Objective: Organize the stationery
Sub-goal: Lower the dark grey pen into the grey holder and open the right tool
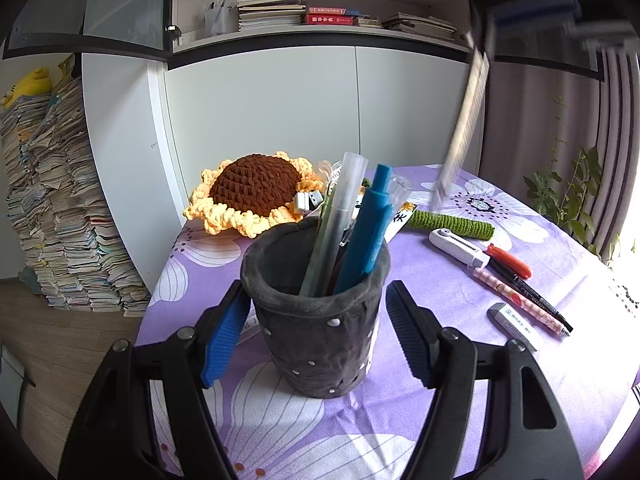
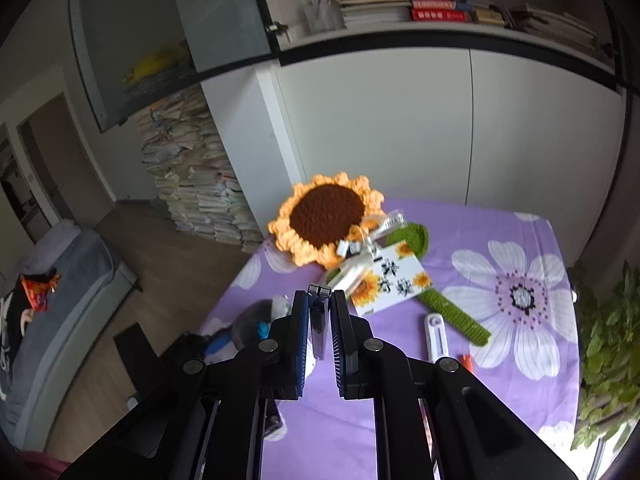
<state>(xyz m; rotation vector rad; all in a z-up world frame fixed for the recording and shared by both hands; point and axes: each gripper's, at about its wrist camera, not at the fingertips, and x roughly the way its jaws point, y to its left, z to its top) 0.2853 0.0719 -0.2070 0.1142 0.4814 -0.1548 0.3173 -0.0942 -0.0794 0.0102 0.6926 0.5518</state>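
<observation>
In the left wrist view a dark grey pen holder (image 1: pixel 316 320) stands on the purple flowered tablecloth (image 1: pixel 440 380). My left gripper (image 1: pixel 316 316) is shut on its sides. A blue pen (image 1: pixel 368 232) and a clear pen (image 1: pixel 340 216) stick out of the holder. At the upper right, above the table, my blurred right gripper (image 1: pixel 492 28) is shut on a long pale ruler-like piece (image 1: pixel 464 120) that hangs down. In the right wrist view my right gripper (image 2: pixel 319 296) clamps that thin piece (image 2: pixel 319 320) edge-on. The pen holder (image 2: pixel 252 320) shows blurred below it on the left.
A white cutter (image 1: pixel 460 248), a red marker (image 1: pixel 510 260), a black marker (image 1: pixel 528 296), a pink pen (image 1: pixel 516 304) and an eraser (image 1: pixel 516 326) lie right of the holder. A crochet sunflower (image 1: pixel 256 192) and a printed card (image 2: pixel 392 280) lie behind it. A plant (image 2: pixel 608 340) stands by the table's right edge.
</observation>
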